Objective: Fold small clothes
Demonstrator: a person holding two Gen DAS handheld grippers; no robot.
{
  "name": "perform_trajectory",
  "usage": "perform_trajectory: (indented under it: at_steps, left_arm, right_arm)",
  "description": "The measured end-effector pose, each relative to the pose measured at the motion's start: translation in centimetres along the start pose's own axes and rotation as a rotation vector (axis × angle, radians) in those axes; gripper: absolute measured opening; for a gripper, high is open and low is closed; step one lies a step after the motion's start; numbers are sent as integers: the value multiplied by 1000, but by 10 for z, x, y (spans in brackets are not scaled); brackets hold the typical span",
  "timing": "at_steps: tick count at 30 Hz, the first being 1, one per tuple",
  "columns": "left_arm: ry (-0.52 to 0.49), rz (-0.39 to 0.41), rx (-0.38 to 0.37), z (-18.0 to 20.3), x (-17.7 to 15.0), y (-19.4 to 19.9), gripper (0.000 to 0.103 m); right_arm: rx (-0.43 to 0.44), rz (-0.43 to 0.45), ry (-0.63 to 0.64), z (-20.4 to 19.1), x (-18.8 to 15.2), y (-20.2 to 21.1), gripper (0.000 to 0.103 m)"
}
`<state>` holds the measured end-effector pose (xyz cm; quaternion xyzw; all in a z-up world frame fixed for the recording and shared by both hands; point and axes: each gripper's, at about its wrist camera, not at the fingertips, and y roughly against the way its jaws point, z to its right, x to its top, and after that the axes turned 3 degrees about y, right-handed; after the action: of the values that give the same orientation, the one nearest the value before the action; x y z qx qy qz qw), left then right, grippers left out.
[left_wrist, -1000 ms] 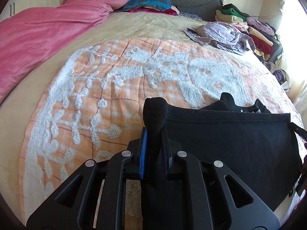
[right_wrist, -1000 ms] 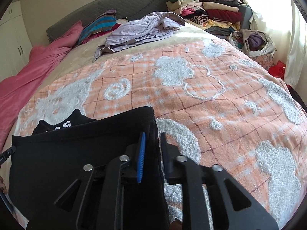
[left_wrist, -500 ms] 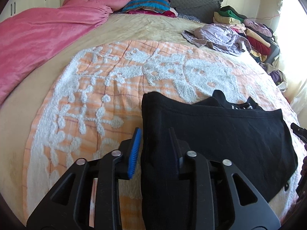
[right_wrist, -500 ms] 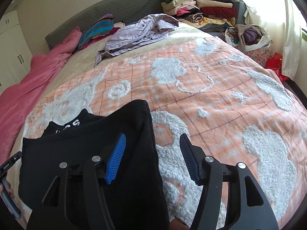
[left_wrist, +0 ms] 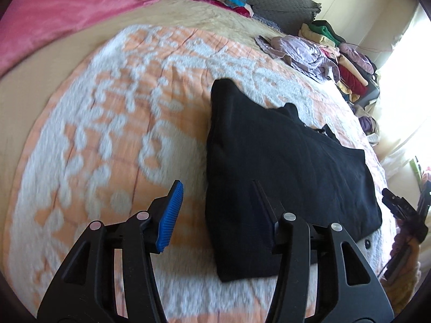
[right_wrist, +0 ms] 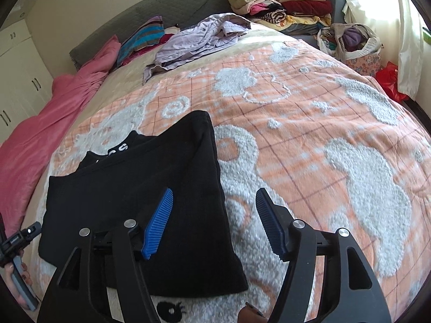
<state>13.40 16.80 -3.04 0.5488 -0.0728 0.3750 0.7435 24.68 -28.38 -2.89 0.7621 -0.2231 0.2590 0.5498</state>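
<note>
Orange-and-white blanket (right_wrist: 309, 140) covers the bed, and the black top (right_wrist: 140, 188) lies flat on its near part, the landmark for all else. Nearest, the left gripper (left_wrist: 215, 210) hovers with fingers spread wide and empty over the top's left edge; the right gripper (right_wrist: 214, 220) is likewise wide and empty, straddling its right edge. The top looks folded once into a rough rectangle, thick and matte, with a collar bearing white letters peeping out at its far side. From here the risks, as I judge them: a jaw could pinch only the upper layer, so the fold peels open when lifted; or it could catch the fluffy blanket along with the cloth and drag both. Uneven pulls would skew the edges. Beyond the top lies a crumpled lilac garment (right_wrist: 199, 40), and farther still a stack of clothes (right_wrist: 282, 2).
</note>
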Motion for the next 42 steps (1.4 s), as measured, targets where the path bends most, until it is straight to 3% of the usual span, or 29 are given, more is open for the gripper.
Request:
perform_trajectory:
  at_steps: [14, 15, 18, 19, 21, 26, 32, 36, 42]
  left_arm:
    - [32, -54, -51, 9, -16, -8, 43]
    - [36, -56, -54, 9, -16, -9, 41]
    - [37, -56, -63, 12, -16, -9, 17]
    - [27, -54, -63, 14, -15, -8, 11]
    - [6, -50, -57, 17, -14, -5, 9]
    - [-23, -34, -49, 16, -16, 7, 8]
    - [-17, -65, -19, 3, -25, -1, 7]
    - [-27, -60, -1, 2, -27, 0, 13]
    - [-52, -31, 23, 7, -28, 14, 21]
  right_arm:
    - [66, -45, -106, 18, -28, -3, 64]
    - [71, -48, -109, 18, -29, -4, 58]
    - [89, -57, -98, 17, -30, -7, 13]
    - [93, -58, -97, 16, -30, -6, 10]
    - [88, -39, -75, 13, -28, 0, 7]
    - [90, 12, -64, 15, -27, 21, 6]
    - [14, -39, -60, 18, -43, 9, 7]
    - [-8, -38, -105, 25, -46, 8, 24]
    - [-43, -6, -111, 21, -47, 26, 36]
